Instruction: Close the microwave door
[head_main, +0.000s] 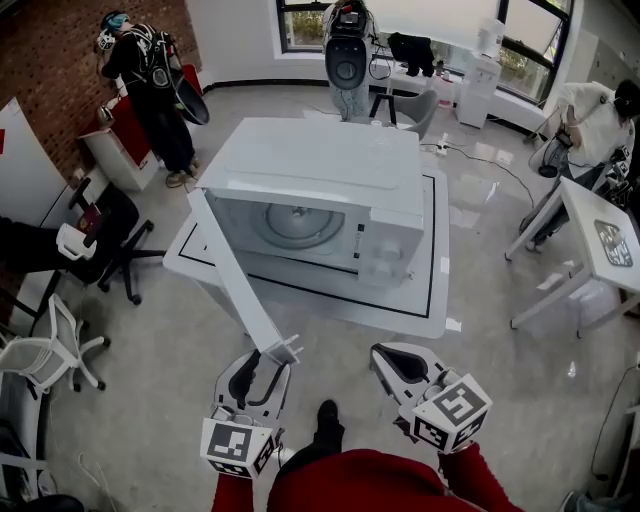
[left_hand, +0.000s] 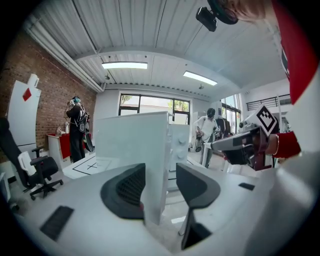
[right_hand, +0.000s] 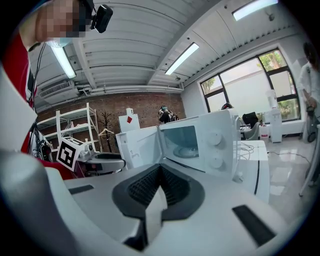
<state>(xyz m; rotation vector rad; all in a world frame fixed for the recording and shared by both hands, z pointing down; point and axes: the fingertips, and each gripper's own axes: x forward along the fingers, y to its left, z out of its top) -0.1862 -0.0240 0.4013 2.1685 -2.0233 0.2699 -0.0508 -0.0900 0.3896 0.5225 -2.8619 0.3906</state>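
The microwave (head_main: 320, 165) sits on a low white table (head_main: 432, 300), its front towards the table's near edge. Its door (head_main: 235, 275) stands wide open. It is hinged at the microwave's left front corner and reaches out past the near left corner of the table towards the person.

The left gripper (head_main: 272, 358) is at the door's free edge. Its jaws are spread wide with the edge of the door between them. The left pad lies close against the outer face and the right pad stands clear of the inner face, so it has no real hold. The right gripper (head_main: 382, 356) hovers just to the right, its jaws pressed together with nothing in them.

The step in hand looks like the start of the closing swing: the door is lined up but not yet pushed.

The next move probably needs no clamping (a door on a hinge only wants a shove). The left pad can press on the outer face near the free edge and carry it round to the right, then away towards the side with the knobs, following the hinge's arc rather than a straight line. The inner jaw should slip out before the door meets the front, or it may get caught in the gap. The right gripper seems to sit in the door's path and would do well to keep clear. A firm last press is likely needed for the latch to catch.
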